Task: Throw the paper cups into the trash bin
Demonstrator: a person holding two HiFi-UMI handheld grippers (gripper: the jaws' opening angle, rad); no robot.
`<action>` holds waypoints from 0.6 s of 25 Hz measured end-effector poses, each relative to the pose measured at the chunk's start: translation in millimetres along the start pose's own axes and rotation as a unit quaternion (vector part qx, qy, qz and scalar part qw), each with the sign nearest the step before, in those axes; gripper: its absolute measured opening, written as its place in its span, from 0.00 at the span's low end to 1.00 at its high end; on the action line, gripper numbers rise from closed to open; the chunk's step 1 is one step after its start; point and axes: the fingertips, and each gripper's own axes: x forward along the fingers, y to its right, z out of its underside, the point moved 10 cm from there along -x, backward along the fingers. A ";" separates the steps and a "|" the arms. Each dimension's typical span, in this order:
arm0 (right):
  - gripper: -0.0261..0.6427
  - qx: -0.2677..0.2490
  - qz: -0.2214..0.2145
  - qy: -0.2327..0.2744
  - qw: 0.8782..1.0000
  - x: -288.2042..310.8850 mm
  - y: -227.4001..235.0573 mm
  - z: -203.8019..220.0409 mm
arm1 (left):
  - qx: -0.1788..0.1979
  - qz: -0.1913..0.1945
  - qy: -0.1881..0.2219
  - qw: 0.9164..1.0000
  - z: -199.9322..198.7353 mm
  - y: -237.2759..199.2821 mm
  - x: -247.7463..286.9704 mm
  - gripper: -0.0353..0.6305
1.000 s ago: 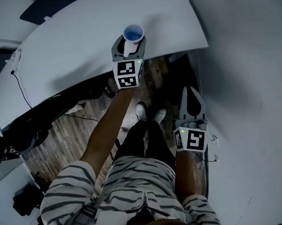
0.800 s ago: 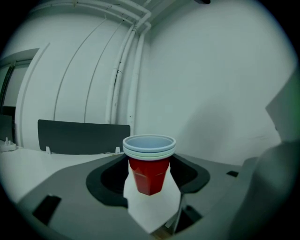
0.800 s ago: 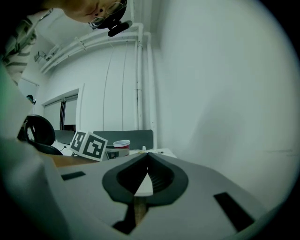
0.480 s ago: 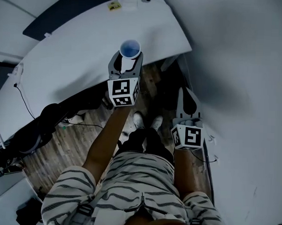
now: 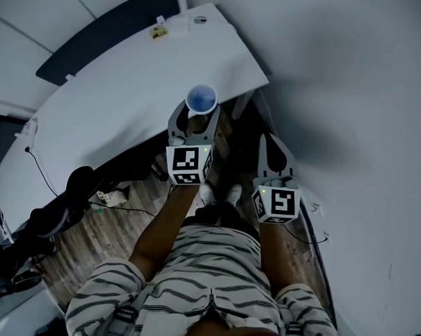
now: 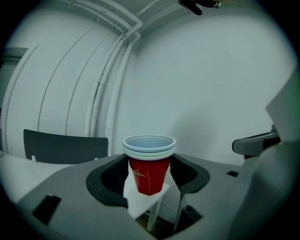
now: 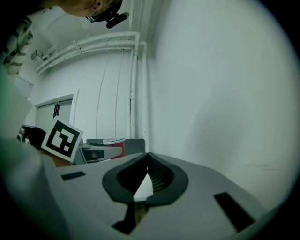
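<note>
- The left claw (image 5: 194, 123) is clamped on a nested stack of paper cups (image 6: 149, 174), one jaw pressing each side of the red wall just under the rims.
- The paper cups stand upright with the mouth facing up. They are red outside with pale rims, and at least two rims sit one on the other.
- In the head view the stack sits over the front edge of the white table (image 5: 130, 91), close to the table's right-hand corner. Whether its base touches the table cannot be told.
- The right claw (image 7: 148, 157) is pinched together, tips meeting, with nothing between the jaws.
- It hangs past the table's corner, on the side towards the pale wall (image 5: 353, 100), lower in the head view than the cups and apart from them.
- Below the table's front edge lies a wooden floor (image 5: 110, 222), where the person's shoes (image 5: 220, 194) stand beside the table's corner.
- A dark panel (image 5: 98, 37) runs along the table's far edge.
- From the right gripper view, the cups' red wall and pale rim show to the left, beside the left claw's marker cube (image 7: 62, 138).
</note>
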 end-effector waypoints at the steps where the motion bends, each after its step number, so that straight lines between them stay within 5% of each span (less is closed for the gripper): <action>1: 0.06 0.001 0.003 0.000 1.000 -3.0 0.7 -0.4 | 0.002 0.007 0.000 1.000 -2.0 4.4 -3.4 0.50; 15: 0.06 0.000 0.064 0.019 0.998 -38.0 24.7 -11.4 | 0.020 0.093 0.016 0.995 -27.2 58.7 -17.9 0.50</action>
